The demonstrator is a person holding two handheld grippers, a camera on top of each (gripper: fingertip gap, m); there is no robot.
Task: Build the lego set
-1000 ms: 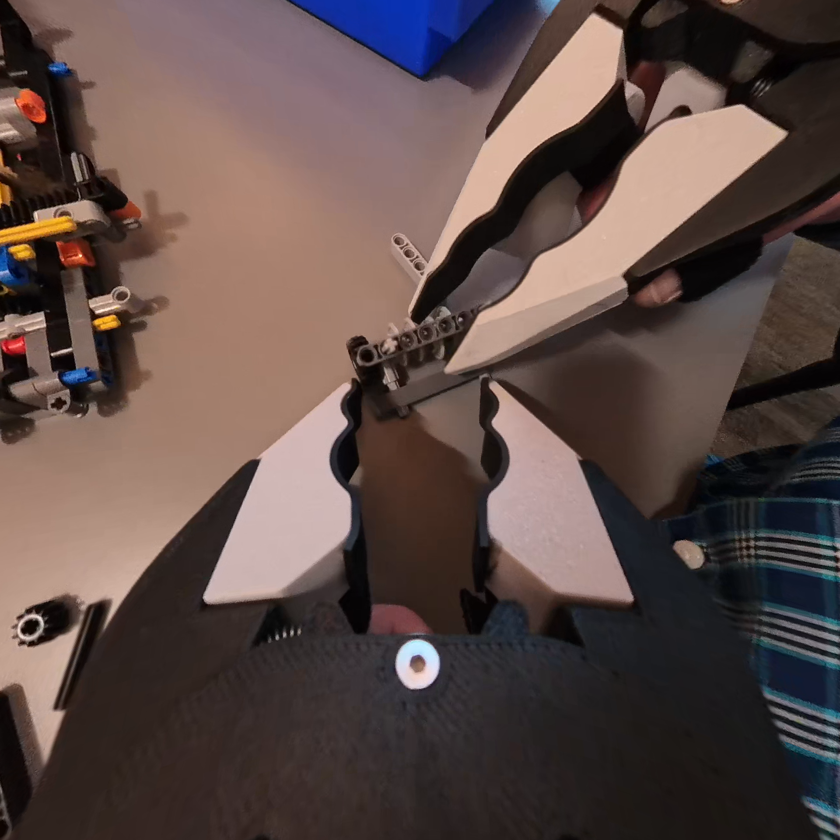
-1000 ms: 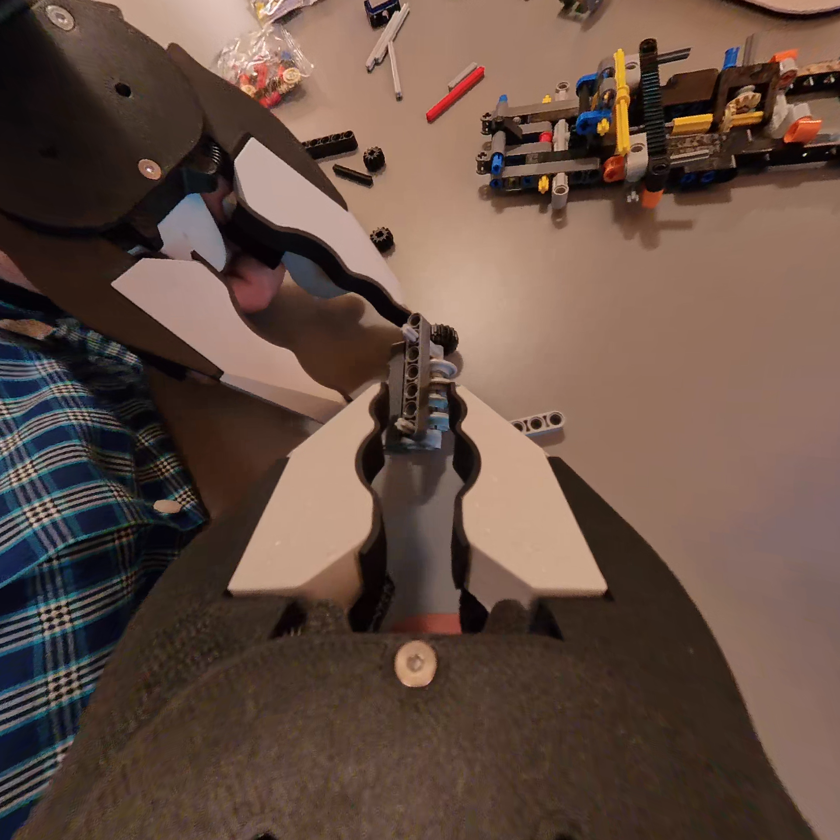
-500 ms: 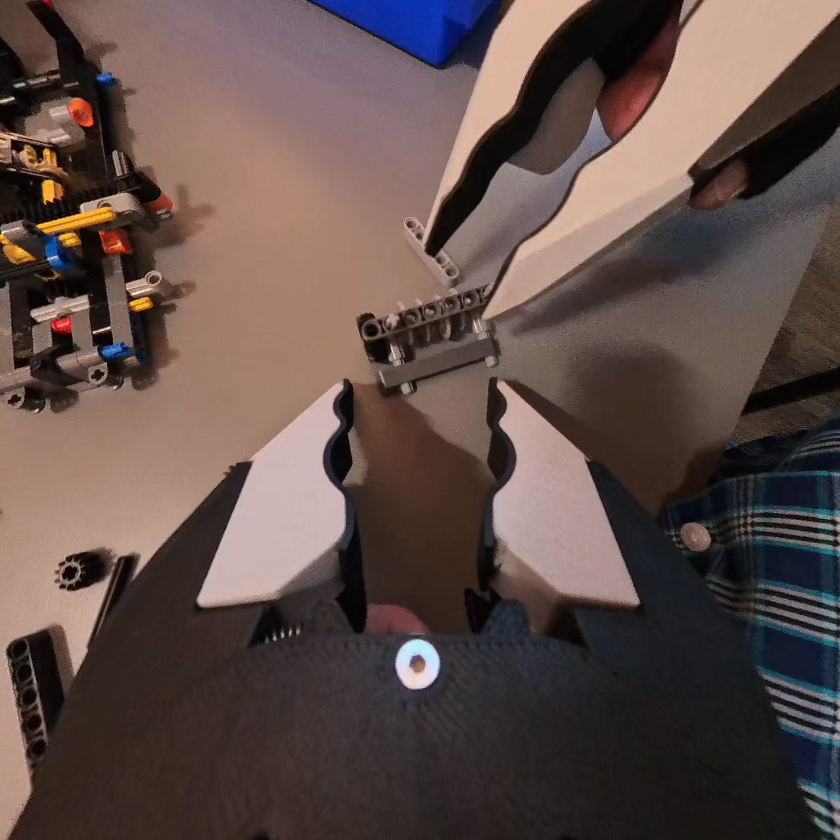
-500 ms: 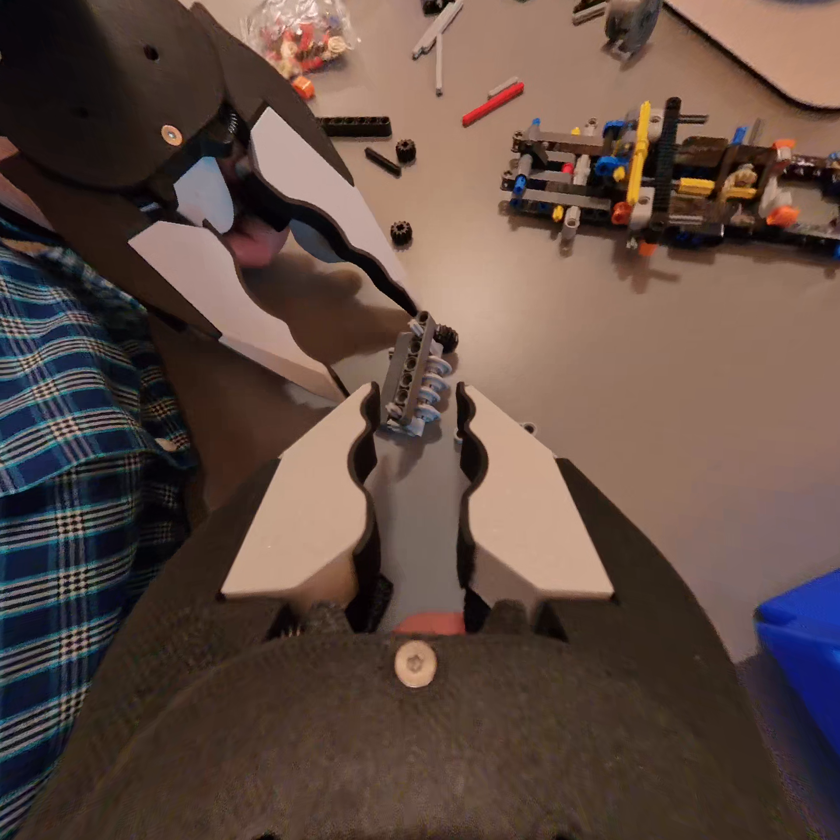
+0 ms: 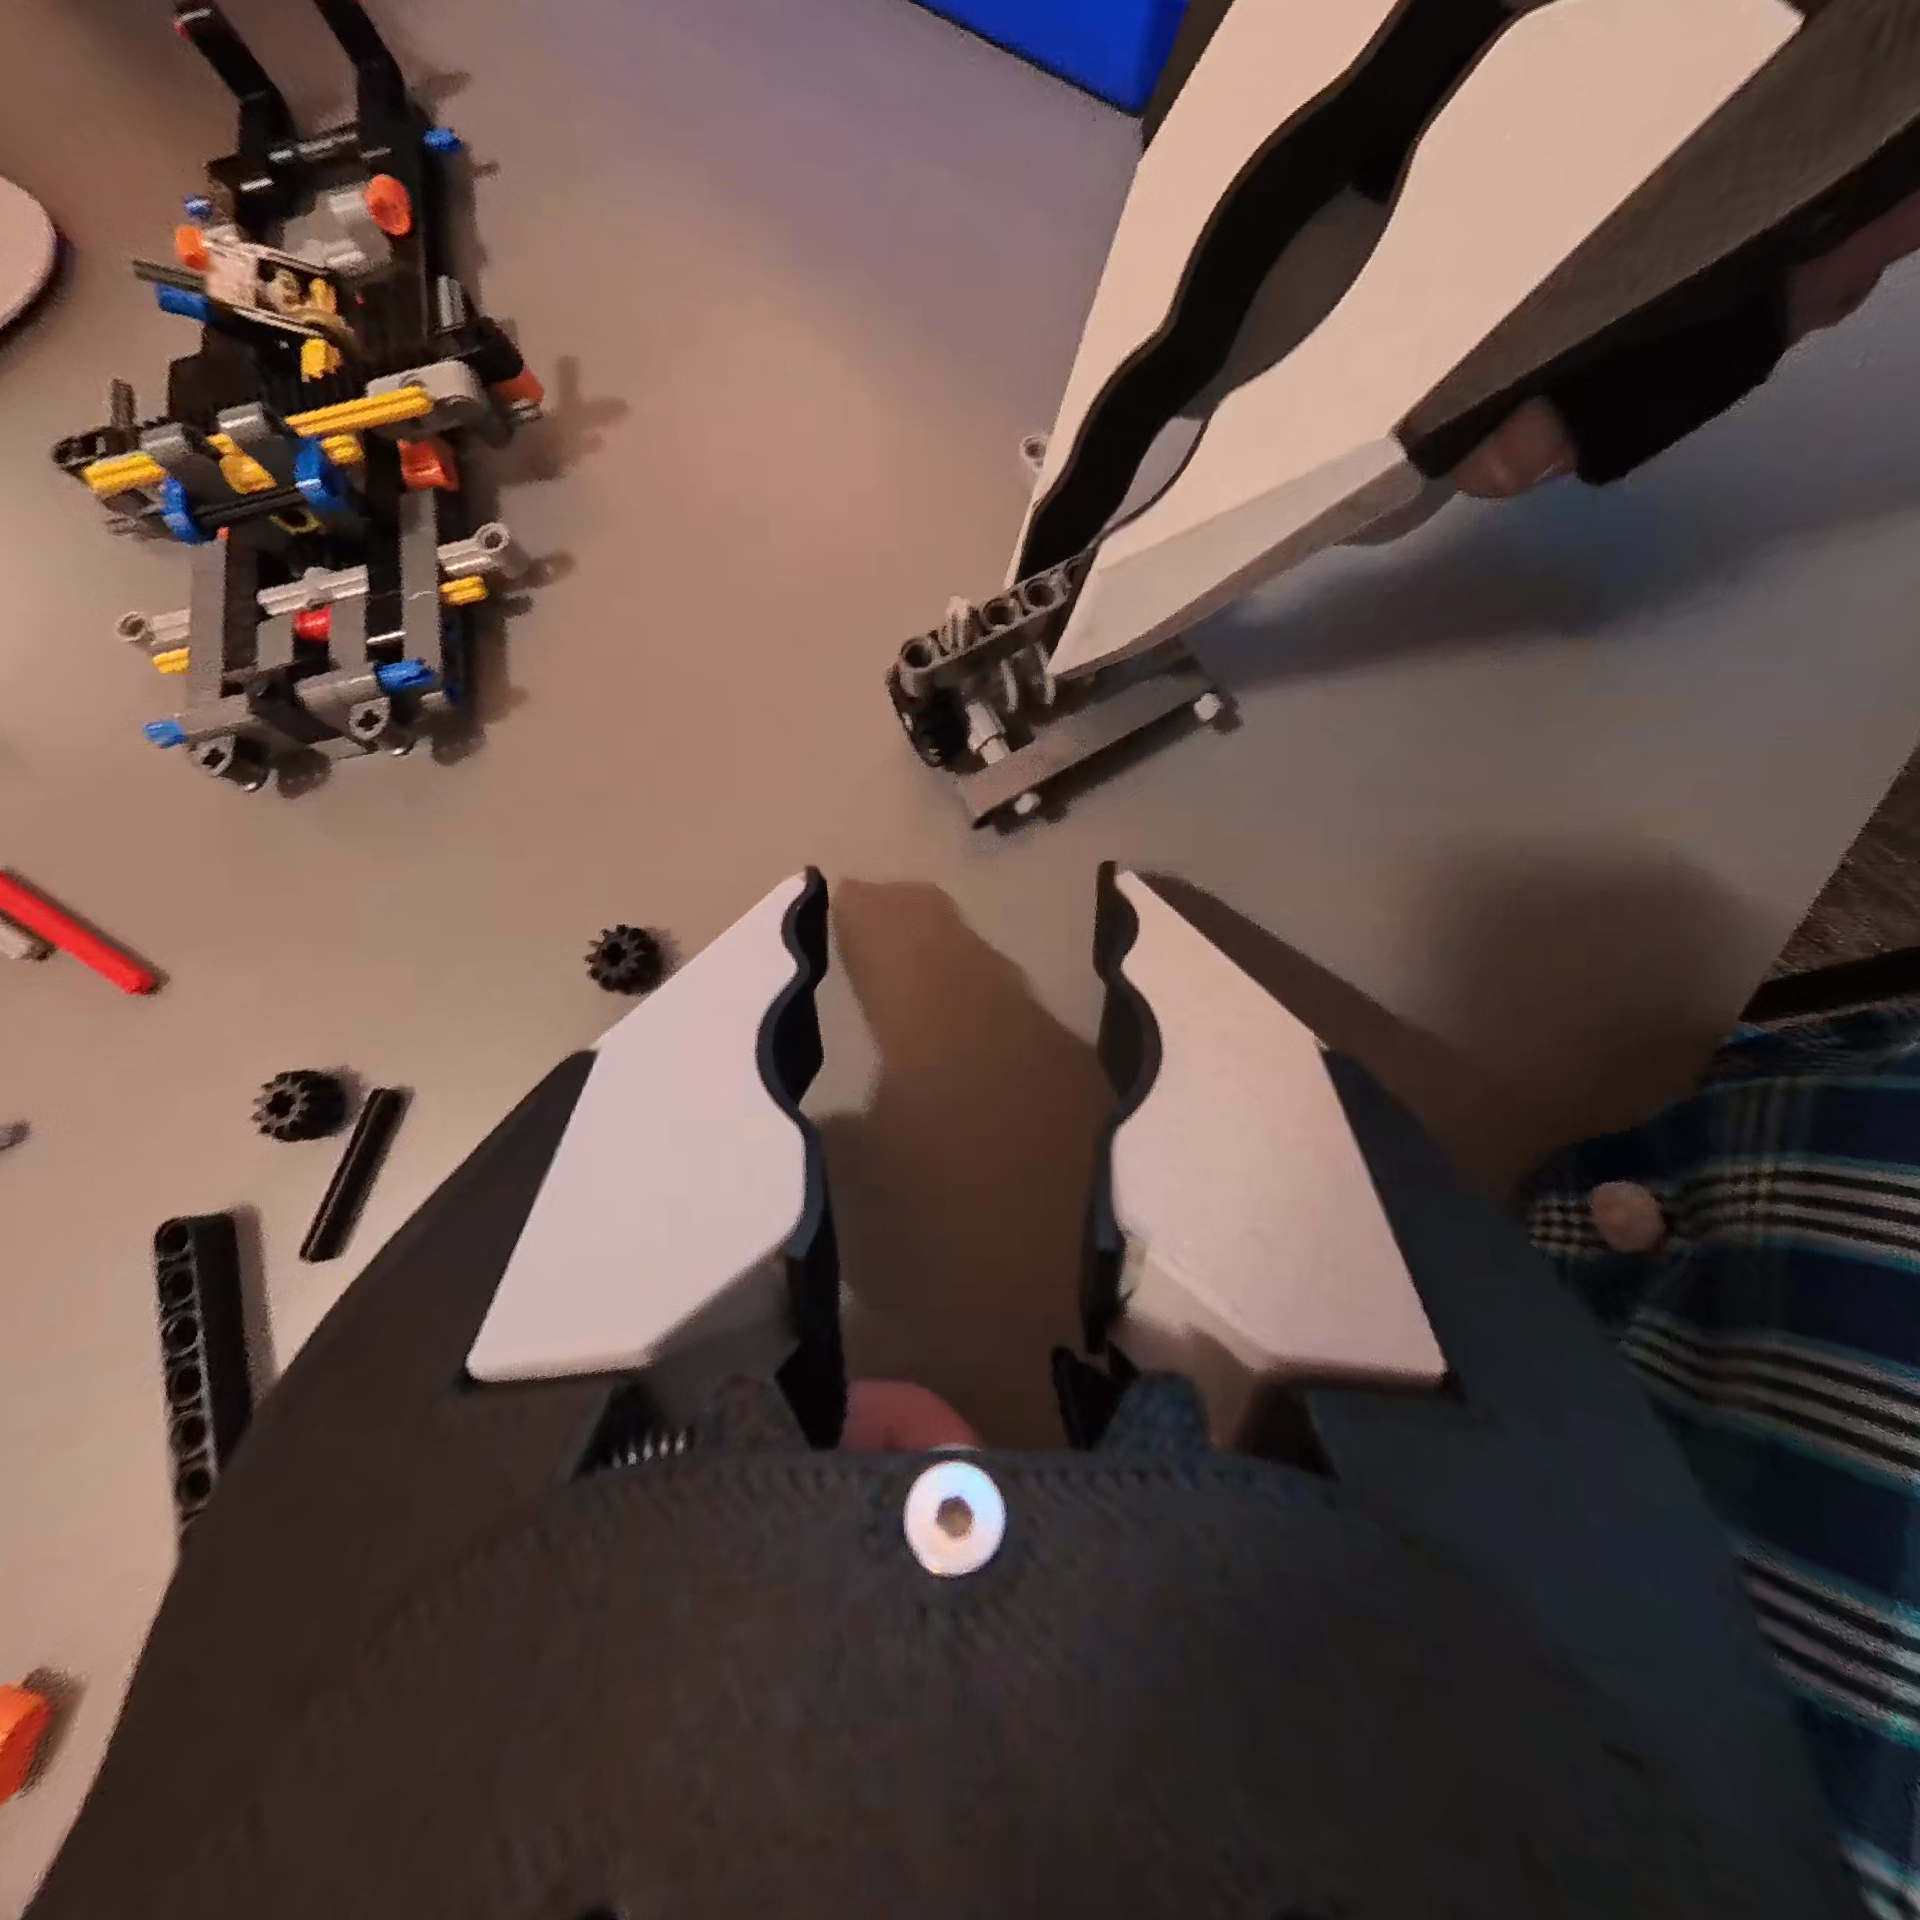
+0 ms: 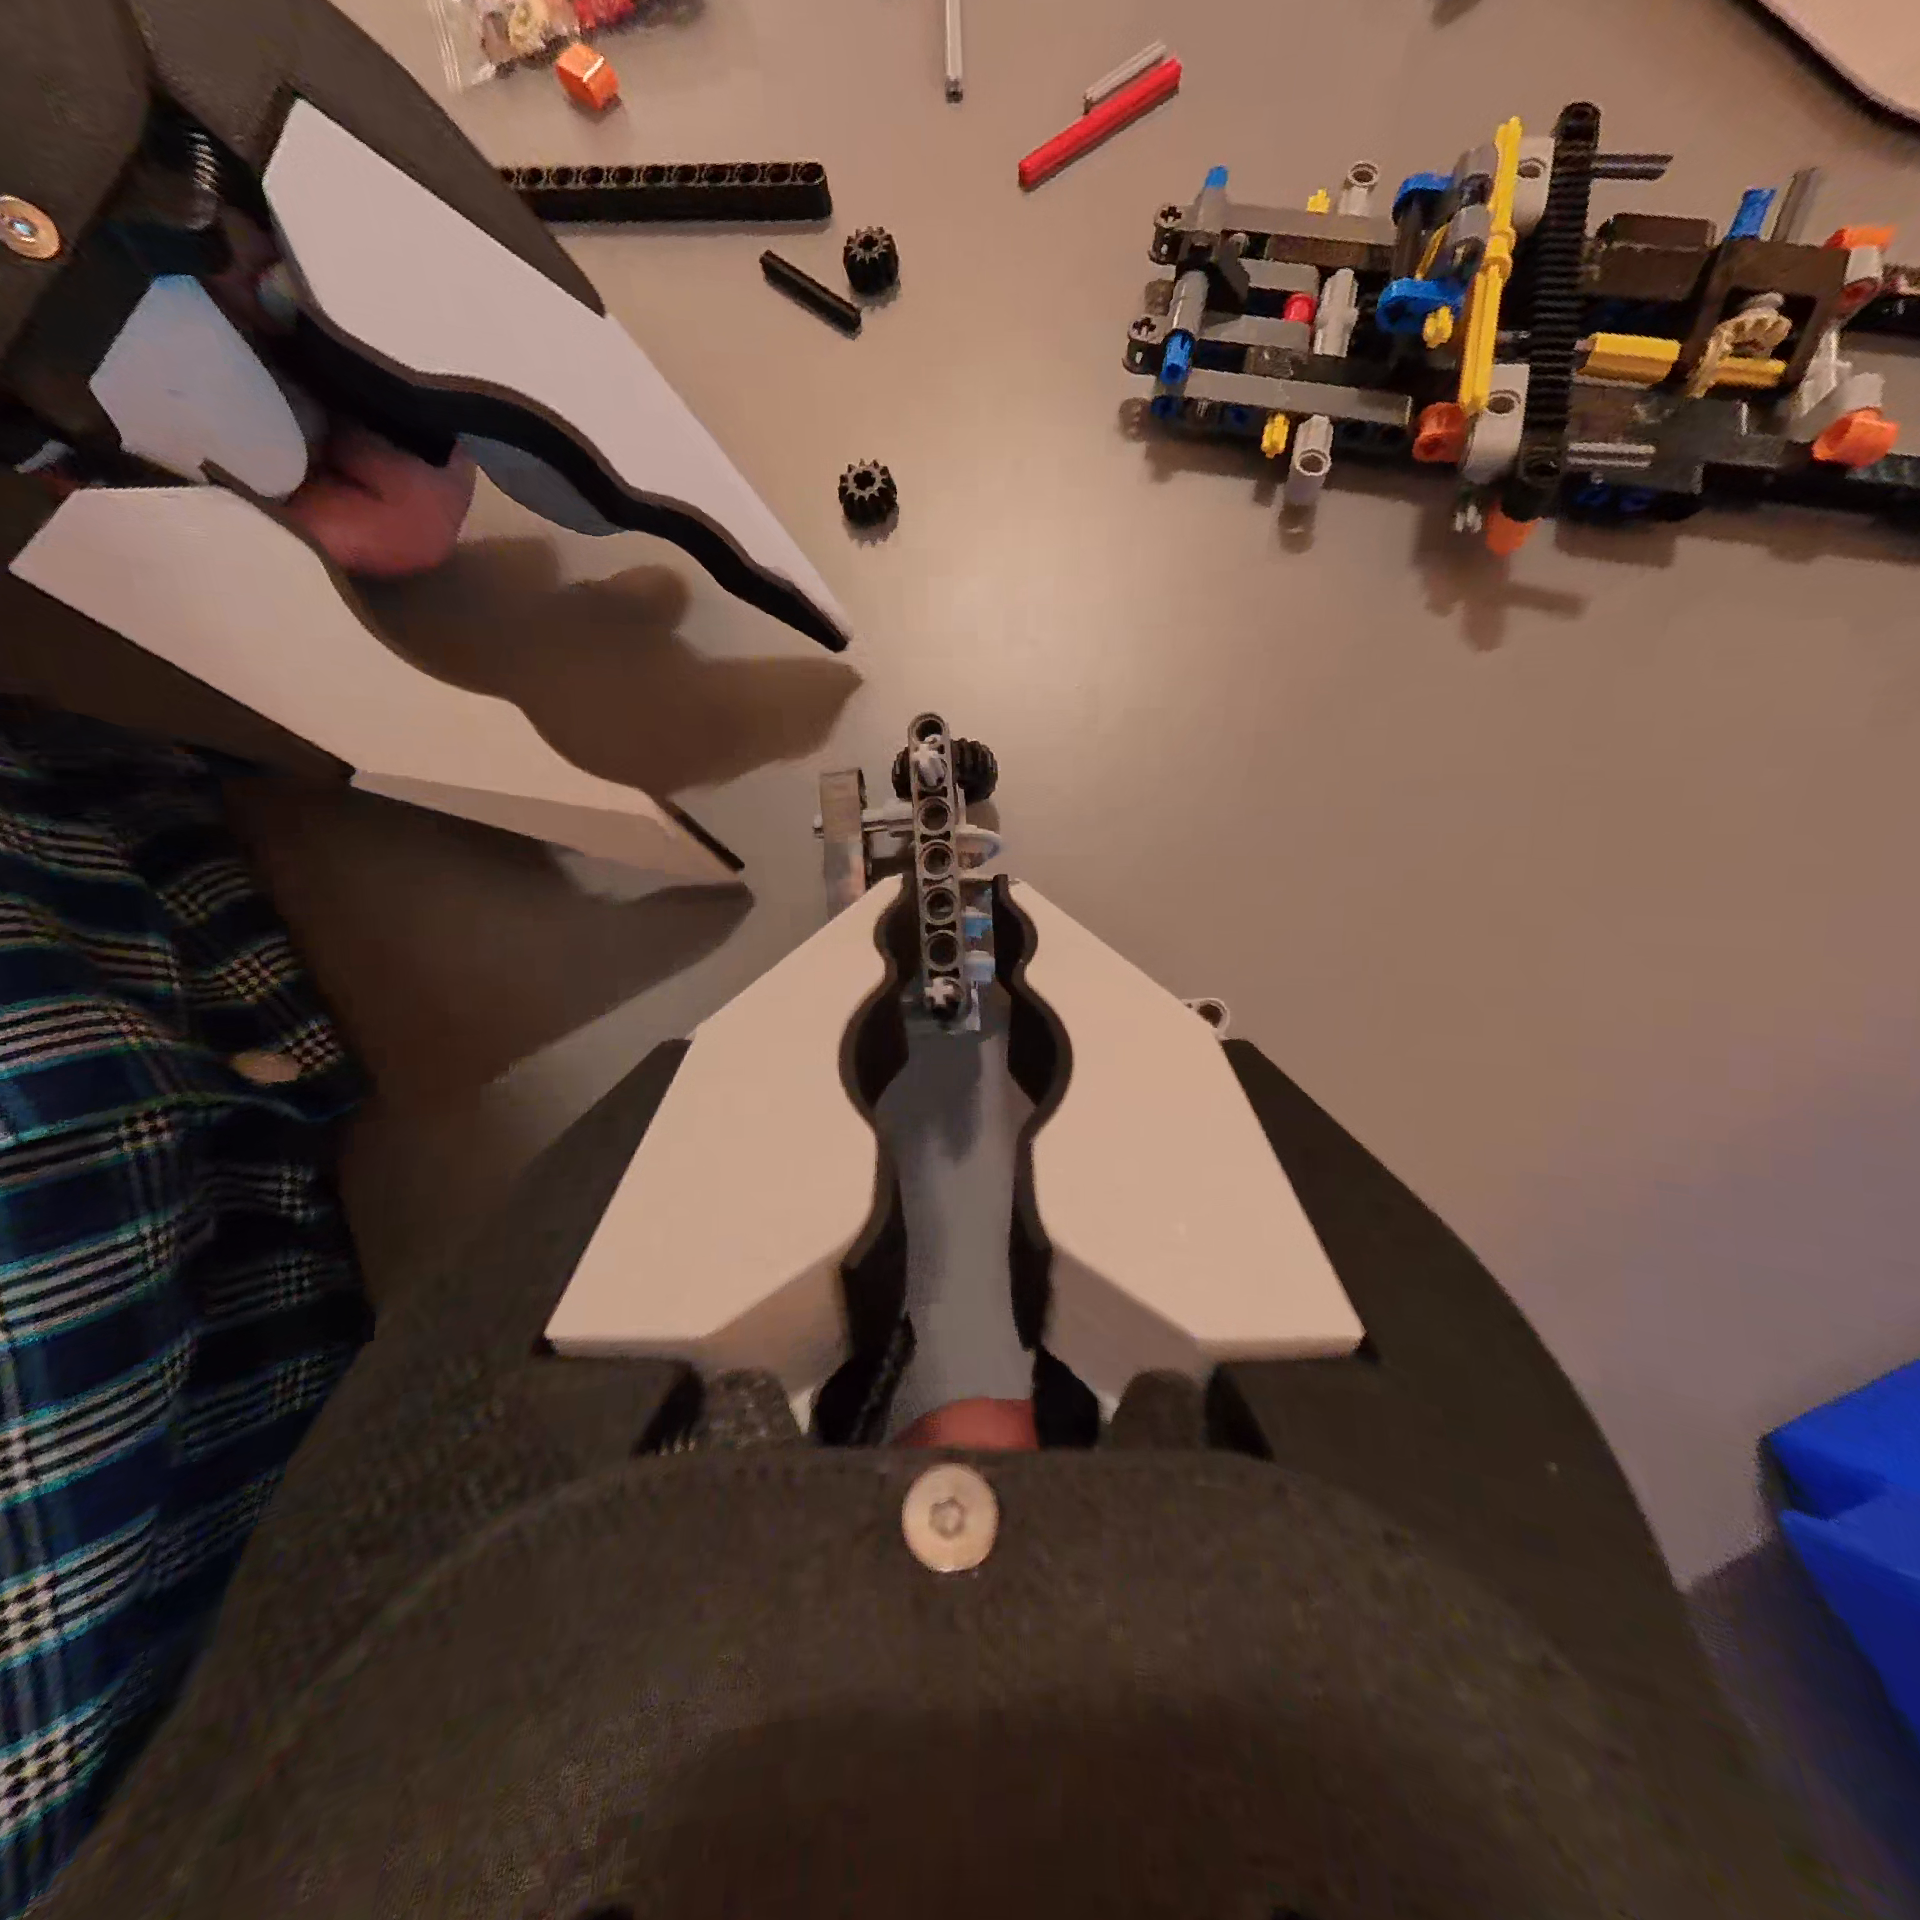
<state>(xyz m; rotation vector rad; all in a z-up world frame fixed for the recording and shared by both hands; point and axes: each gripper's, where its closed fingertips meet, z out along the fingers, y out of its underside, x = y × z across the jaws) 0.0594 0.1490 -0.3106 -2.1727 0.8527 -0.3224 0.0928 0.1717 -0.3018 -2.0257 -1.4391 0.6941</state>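
A small grey subassembly [image 6: 935, 831] of holed beams, axles and a black gear sits between my right gripper's [image 6: 948, 894] fingertips, which are shut on its near end. In the left wrist view the subassembly [image 5: 997, 686] is low over the table under the right gripper [image 5: 1049, 608]. My left gripper [image 5: 961, 883] is open and empty, a short way back from it. It also shows at the upper left of the right wrist view [image 6: 779, 748]. The large multicoloured chassis [image 5: 312, 499] lies on the table, at the far right in the right wrist view [image 6: 1507, 343].
Loose parts lie to the left: two black gears [image 5: 621, 956] [image 5: 299, 1103], a black pin [image 5: 353, 1169], a black beam [image 5: 197, 1351], a red axle [image 5: 78, 940]. A blue bin [image 6: 1849, 1507] stands at the right. A person's plaid shirt [image 6: 125, 1143] is close by. The table edge [image 5: 1849, 831] is at the right. Left tips to right tips: about 5 cm. The black pin [image 5: 353, 1169] sits 10 cm or so from the ends of my left fingers. It turns up in the right wrist view [image 6: 805, 286] as well.
My left gripper has drawn back from the subassembly and stays open. My right gripper has closed tighter on the subassembly, which now lies straight between its fingers.
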